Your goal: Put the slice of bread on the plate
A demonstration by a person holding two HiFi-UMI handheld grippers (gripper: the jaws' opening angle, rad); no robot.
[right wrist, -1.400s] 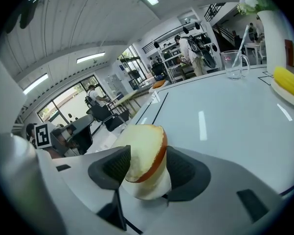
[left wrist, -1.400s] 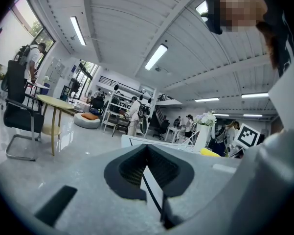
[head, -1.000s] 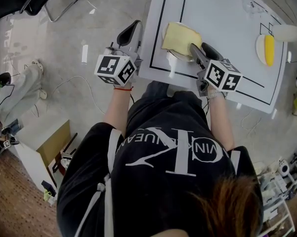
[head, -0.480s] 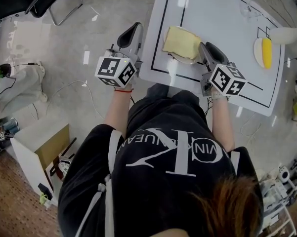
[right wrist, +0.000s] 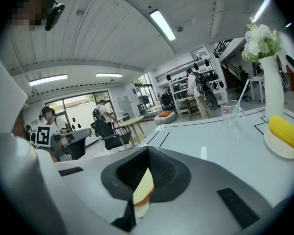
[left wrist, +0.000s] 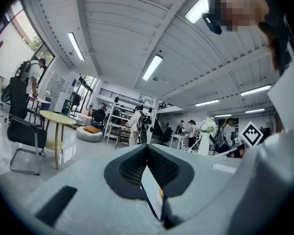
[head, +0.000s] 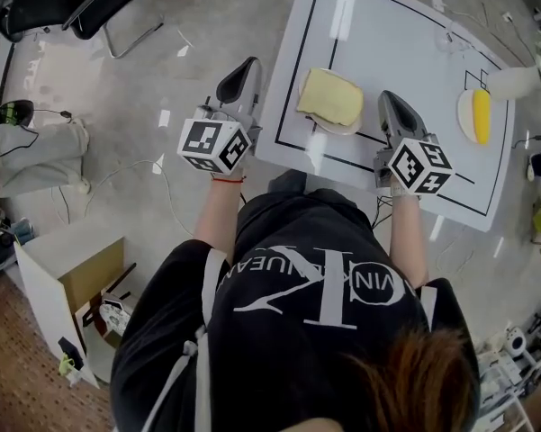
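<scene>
The slice of bread (head: 331, 95) lay flat on a white plate (head: 337, 130), towards the near left part of the white surface (head: 405, 43). It covered most of the plate, and only the plate's near rim showed.

The right tongs (head: 392, 104) hung over the surface just to the right of the plate, apart from both plate and bread. Their jaws had just been closing and stood together with nothing clamped between them. In the right gripper view, a strip of the bread showed through the narrow slit below the meeting tips.

The left tongs (head: 241, 72) were held off the left edge of the surface, above the floor (head: 117, 106) and well apart from the bread. Their jaws were also together and empty, as the left gripper view showed.

Further right on the surface sat a second plate (head: 466, 113) carrying a yellow cob of corn (head: 482, 115). A white vase (head: 515, 81) stood just beyond it, and a drinking glass (right wrist: 231, 112) stood farther back on the surface.
</scene>
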